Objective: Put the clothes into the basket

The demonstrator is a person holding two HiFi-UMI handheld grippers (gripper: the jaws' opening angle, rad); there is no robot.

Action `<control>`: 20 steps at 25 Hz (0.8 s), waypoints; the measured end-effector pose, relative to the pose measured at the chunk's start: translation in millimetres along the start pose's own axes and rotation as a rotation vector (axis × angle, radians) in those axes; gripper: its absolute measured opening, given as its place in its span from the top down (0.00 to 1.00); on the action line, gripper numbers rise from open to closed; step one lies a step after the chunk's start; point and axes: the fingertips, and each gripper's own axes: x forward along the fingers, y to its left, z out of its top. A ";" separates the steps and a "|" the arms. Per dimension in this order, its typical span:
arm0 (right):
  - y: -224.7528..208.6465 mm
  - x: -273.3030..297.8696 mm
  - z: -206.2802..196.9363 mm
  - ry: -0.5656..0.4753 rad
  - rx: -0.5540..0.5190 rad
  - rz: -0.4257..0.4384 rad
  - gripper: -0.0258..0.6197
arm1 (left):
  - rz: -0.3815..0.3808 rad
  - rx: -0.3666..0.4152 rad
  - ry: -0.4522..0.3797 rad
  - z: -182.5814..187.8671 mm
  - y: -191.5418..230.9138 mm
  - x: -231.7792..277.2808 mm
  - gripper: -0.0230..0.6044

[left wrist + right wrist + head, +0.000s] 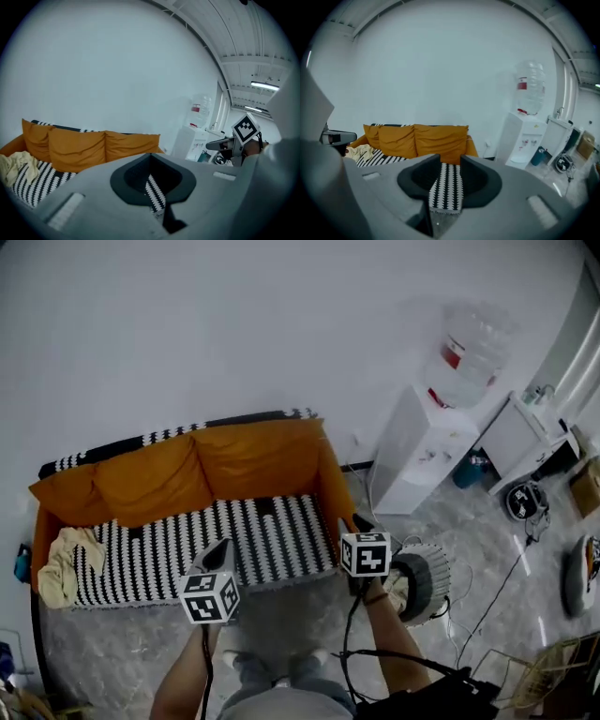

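Note:
A cream-coloured heap of clothes [64, 563] lies at the left end of the orange sofa [253, 460], on its black-and-white striped cover; it also shows as clothes [16, 168] and clothes [360, 152]. The ribbed grey basket [427, 582] stands on the floor right of the sofa, beside my right forearm. My left gripper [223, 547] [150, 157] hangs in front of the sofa seat, its jaws together at the tips and empty. My right gripper [352, 526] [450, 161] is held at the sofa's right front corner, open, with only the striped cover seen through the gap.
A white water dispenser [422, 446] with a bottle [469, 352] stands right of the sofa, then a white cabinet [525, 432]. Cables [487, 606] trail over the marble floor near the basket. A wire rack [534, 676] sits at the bottom right. My feet [272, 664] are below the grippers.

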 end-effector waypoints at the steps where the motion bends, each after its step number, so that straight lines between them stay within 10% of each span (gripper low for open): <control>1: 24.3 6.8 10.2 -0.006 -0.028 0.031 0.75 | 0.033 -0.015 -0.017 3.3 20.5 -10.5 0.95; 20: 463.5 79.6 102.8 -0.066 -0.440 0.458 0.75 | 0.549 -0.286 -0.186 -24.1 359.2 -240.7 0.95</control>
